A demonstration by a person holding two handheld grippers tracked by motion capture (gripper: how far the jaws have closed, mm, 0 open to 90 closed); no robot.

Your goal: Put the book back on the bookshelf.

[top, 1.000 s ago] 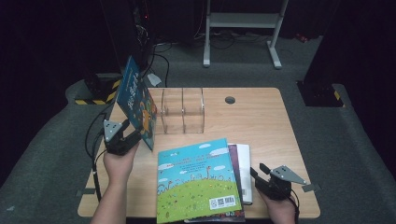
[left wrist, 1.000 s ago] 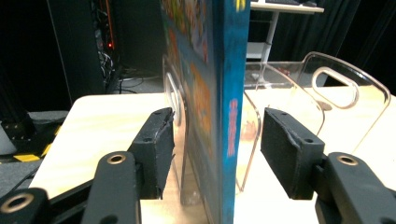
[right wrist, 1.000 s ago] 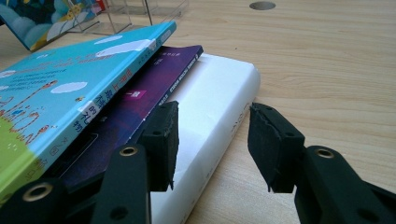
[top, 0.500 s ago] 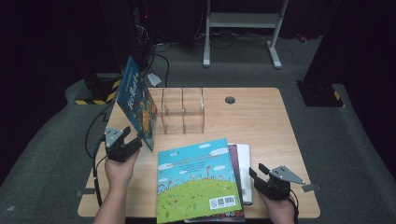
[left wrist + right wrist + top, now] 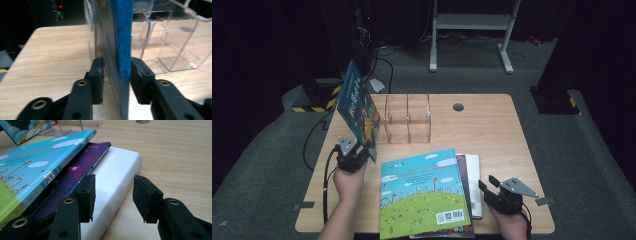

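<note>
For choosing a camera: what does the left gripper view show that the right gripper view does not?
Left gripper view: the left gripper, whose jaws have just been closing, around the edge of the upright blue picture book. Right gripper view: the open right gripper over a flat stack: turquoise picture book, purple book, thick white book. Both: that blue book, the clear acrylic rack, the wooden table.
</note>
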